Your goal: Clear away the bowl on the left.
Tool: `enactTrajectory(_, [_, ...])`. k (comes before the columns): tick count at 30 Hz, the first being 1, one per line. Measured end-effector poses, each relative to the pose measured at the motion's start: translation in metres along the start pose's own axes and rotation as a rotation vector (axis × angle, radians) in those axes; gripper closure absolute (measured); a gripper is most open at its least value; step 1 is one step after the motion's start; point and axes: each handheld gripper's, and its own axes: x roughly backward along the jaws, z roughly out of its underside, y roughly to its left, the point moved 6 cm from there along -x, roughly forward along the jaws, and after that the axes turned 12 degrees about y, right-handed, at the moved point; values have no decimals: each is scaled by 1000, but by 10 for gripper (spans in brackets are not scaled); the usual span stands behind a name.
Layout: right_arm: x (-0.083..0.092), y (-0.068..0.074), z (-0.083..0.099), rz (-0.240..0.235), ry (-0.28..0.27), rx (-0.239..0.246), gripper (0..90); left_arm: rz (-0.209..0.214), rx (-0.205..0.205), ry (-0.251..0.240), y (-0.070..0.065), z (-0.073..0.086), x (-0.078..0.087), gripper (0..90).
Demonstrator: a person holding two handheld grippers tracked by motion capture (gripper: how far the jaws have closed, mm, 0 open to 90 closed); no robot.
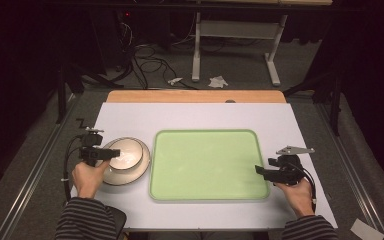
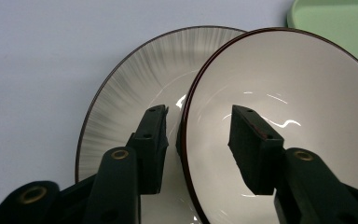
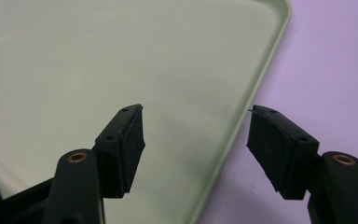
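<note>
A white bowl [image 1: 126, 149] with a dark rim sits on a wider grey-streaked plate [image 1: 141, 172] at the table's left. My left gripper [image 1: 111, 154] reaches over the bowl's near-left edge. In the left gripper view the bowl [image 2: 303, 88] has its rim between the jaws of my left gripper [image 2: 200, 112]. One finger sits outside over the plate [image 2: 130, 79] and the other inside the bowl, with a gap to the rim. My right gripper [image 1: 259, 172] hovers open at the right edge of the green tray [image 1: 210, 165], and in the right gripper view its jaws [image 3: 196, 110] straddle the tray's rim [image 3: 256, 84] with nothing held.
The green tray lies in the middle of a white mat [image 1: 195, 115] on the wooden table [image 1: 195, 96]. A corner of the tray [image 2: 335, 18] lies just beyond the bowl. Table legs and cables [image 1: 150, 62] stand on the floor past the far edge.
</note>
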Motion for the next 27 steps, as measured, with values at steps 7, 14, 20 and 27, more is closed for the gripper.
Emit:
enactTrajectory(7, [-1, 0, 0, -1, 4, 2, 373, 4, 17, 28, 1, 1, -4, 637])
enactTrajectory(14, [-2, 1, 1, -6, 15, 5, 369, 6, 36, 33, 4, -1, -4, 707])
enactTrajectory(20, [-3, 1, 1, -5, 19, 6, 368, 32, 53, 54, 5, -1, -4, 805])
enactTrajectory(27, [-5, 1, 1, -2, 29, 11, 365, 44, 57, 66, 4, -1, -4, 816])
